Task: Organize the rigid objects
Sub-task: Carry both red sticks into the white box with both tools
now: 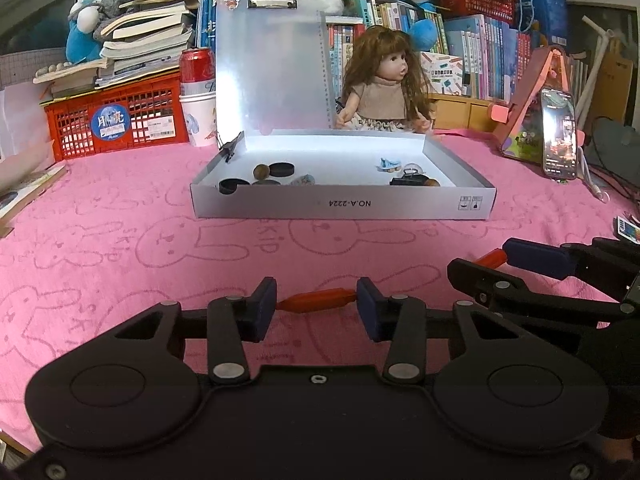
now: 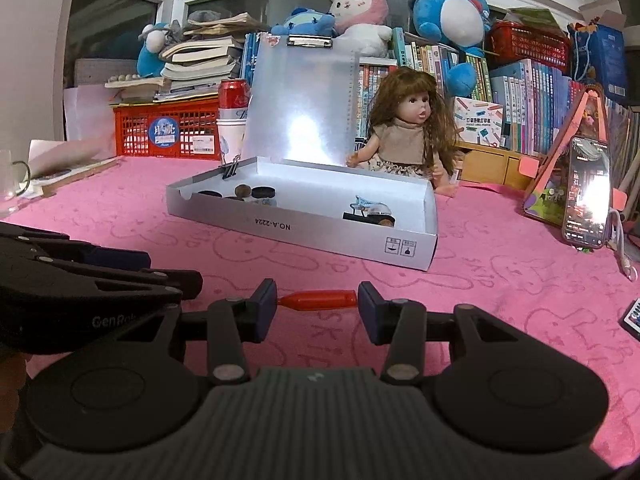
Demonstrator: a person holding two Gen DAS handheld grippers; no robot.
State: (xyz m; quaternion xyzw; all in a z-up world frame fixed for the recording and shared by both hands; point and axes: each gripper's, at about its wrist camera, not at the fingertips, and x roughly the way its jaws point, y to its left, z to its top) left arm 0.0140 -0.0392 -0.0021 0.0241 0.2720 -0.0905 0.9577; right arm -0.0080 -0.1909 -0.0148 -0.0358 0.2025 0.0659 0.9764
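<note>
Two red plastic pieces lie on the pink cloth. One red piece (image 1: pixel 316 301) sits between the fingers of my left gripper (image 1: pixel 316 312), which stands open around it. Another red piece (image 2: pixel 318 300) sits between the fingers of my right gripper (image 2: pixel 317 312), also open; whether the pads touch it I cannot tell. The right gripper also shows in the left wrist view (image 1: pixel 532 258) at the right. The shallow white box (image 1: pixel 340 208) (image 2: pixel 304 236) stands ahead, its lid up, holding several small items: dark discs (image 1: pixel 280 169), a brown ball (image 1: pixel 262 171), a binder clip (image 1: pixel 408 181).
A doll (image 1: pixel 384 84) sits behind the box. A red crate (image 1: pixel 120 120) with stacked books and a red can (image 1: pixel 197 66) stand back left. A phone (image 1: pixel 559 136) on a pink stand is at the right. A glass mug (image 2: pixel 10 188) is at the far left.
</note>
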